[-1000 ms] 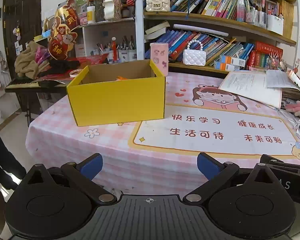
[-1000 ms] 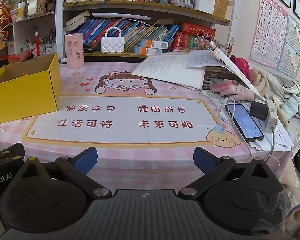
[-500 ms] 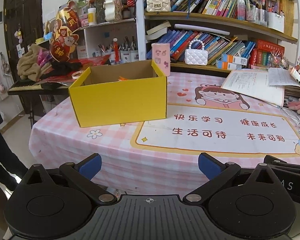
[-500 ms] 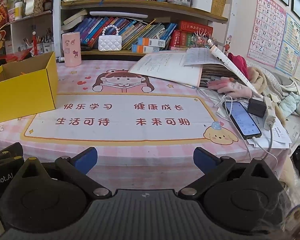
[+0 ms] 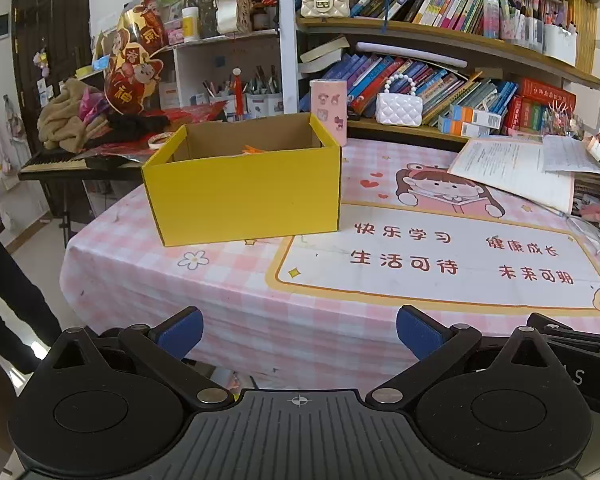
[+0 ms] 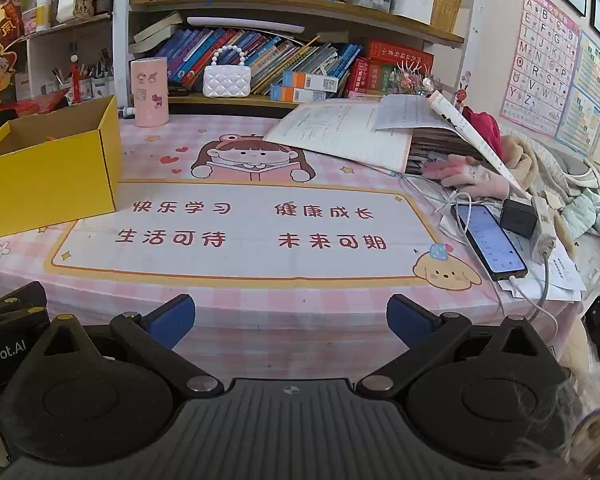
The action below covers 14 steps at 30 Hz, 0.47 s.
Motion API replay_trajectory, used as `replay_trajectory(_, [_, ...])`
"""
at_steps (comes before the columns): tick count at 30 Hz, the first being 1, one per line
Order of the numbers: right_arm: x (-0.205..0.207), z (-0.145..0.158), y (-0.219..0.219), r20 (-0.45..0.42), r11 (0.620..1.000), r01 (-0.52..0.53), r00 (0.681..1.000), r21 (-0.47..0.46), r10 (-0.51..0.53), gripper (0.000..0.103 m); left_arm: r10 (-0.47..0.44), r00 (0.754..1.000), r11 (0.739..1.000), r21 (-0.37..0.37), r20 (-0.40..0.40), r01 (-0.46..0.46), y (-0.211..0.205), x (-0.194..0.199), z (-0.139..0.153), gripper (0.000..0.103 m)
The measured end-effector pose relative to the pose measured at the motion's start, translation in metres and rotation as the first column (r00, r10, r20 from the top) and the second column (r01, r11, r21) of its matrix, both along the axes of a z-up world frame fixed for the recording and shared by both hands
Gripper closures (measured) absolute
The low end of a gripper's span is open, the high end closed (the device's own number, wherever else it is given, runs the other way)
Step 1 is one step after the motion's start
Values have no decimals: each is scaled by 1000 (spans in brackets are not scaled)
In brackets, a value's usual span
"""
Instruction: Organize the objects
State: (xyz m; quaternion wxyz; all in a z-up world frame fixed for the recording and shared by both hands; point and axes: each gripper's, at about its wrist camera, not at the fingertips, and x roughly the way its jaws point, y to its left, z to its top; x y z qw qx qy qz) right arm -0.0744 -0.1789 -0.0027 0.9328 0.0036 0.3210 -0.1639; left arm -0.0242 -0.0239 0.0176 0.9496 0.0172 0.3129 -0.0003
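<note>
Your left tongs point(image 5: 298, 330) sit at the bottom of the left wrist view with their blue-padded fingers point(image 5: 180, 330) spread wide apart and nothing between them, just short of the near edge of the surface point(image 5: 228, 304). Your right tongs point(image 6: 290, 320) fill the bottom of the right wrist view the same way: fingers apart, empty, held before the pink checked cloth.

The yellow box point(image 5: 244, 196) stands open-topped on the surface, centre-left in the left wrist view and at the left edge of the right wrist view point(image 6: 48, 172). Something orange shows inside it against the back wall; you cannot tell what it is. Directly behind the box's far right corner stands an upright pink container point(image 5: 329, 110) with stickers on it, at the back edge of the surface, upper centre of the frame.

To the right of the box lies the printed mat point(image 6: 240, 228) with red characters, bare. In the right part of the right wrist view, a phone point(image 6: 488, 242) lies face up with a cable plugged in, beside a black charger block point(image 6: 518, 218), a pink glove point(image 6: 466, 174) and open papers point(image 6: 340, 136). A white quilted handbag point(image 6: 226, 80) sits on the shelf behind.
</note>
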Motion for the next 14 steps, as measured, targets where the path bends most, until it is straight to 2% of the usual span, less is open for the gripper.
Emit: replay_trajectory(14, [5,-2,-2,-21,1000,16,1000,-1,-16,0,3,1000,1000,31,-15,-3,-6,8,-3,0])
